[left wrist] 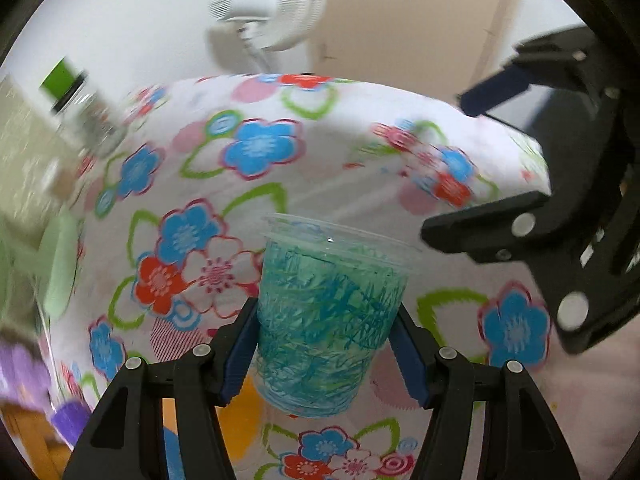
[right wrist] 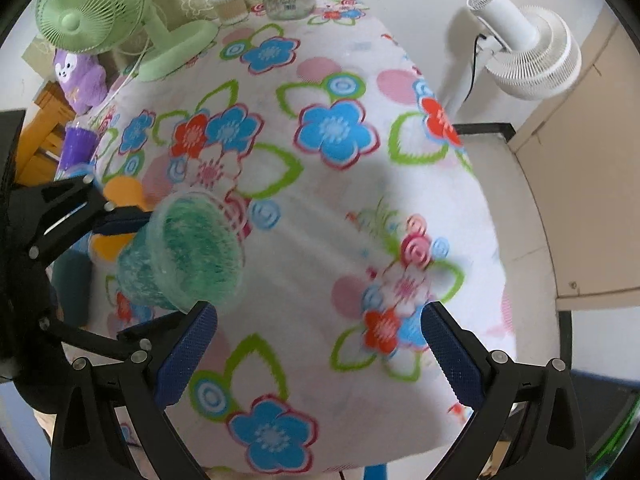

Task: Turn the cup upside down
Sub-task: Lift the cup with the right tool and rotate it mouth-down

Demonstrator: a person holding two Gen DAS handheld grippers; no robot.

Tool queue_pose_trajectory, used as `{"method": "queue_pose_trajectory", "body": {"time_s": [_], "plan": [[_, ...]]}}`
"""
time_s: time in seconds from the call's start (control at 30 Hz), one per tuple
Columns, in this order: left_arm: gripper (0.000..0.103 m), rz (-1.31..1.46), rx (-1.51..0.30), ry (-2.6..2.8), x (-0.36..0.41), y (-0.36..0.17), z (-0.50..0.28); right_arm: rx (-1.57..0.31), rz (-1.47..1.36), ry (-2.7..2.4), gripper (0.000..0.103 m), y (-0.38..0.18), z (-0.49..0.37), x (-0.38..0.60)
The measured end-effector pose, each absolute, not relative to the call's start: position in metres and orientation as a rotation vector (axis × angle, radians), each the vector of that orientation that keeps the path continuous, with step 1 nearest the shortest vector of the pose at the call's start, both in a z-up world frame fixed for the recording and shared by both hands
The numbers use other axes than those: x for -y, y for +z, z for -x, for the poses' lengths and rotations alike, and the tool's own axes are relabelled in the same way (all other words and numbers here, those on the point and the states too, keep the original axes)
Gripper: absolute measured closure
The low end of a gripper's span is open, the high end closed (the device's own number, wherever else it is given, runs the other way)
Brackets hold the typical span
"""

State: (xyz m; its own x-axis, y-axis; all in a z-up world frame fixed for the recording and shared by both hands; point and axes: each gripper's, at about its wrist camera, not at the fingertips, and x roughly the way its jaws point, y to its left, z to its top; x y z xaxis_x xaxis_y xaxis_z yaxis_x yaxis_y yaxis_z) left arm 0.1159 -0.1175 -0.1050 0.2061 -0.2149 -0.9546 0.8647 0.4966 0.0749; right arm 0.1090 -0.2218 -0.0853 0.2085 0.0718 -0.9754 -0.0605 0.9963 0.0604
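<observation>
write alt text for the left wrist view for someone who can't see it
The left tool is shut on a clear plastic cup scribbled blue-green, held rim up above a flower-print tablecloth. The right tool hangs open at upper right, and a white fan stands behind the table.

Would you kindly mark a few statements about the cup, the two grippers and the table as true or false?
1. The left gripper clamps the clear plastic cup with teal scribbles. True.
2. The right gripper also holds the cup. False: its jaws stand apart with nothing between them.
3. The cup stands upright on the floral tablecloth. False: it is held tilted above the cloth.
4. A pale green desk fan stands on the table. True.
5. The white fan stands on the table. False: it stands beside it.
</observation>
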Motion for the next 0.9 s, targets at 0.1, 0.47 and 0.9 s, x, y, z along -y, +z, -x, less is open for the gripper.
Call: {"method": "queue_pose_trajectory", "body": {"time_s": [0.1,0.47,0.9], "plan": [[0.038,-0.804,-1.084,-0.923,0.120,-0.111,-0.105,-1.364,-0.014,0.069,0.000,-0.089,-0.097,0.216],[0.038,-1.008,-0.982,-1.097,0.122,-0.130,-0.076,-1.393,-0.054,0.020,0.000,-0.104,-0.068,0.210],[0.009,-0.787,-1.111,-0.817,0.108,-0.095,-0.079,-1.372,0.075,0.170,0.000,-0.076,-0.077,0.200]]}}
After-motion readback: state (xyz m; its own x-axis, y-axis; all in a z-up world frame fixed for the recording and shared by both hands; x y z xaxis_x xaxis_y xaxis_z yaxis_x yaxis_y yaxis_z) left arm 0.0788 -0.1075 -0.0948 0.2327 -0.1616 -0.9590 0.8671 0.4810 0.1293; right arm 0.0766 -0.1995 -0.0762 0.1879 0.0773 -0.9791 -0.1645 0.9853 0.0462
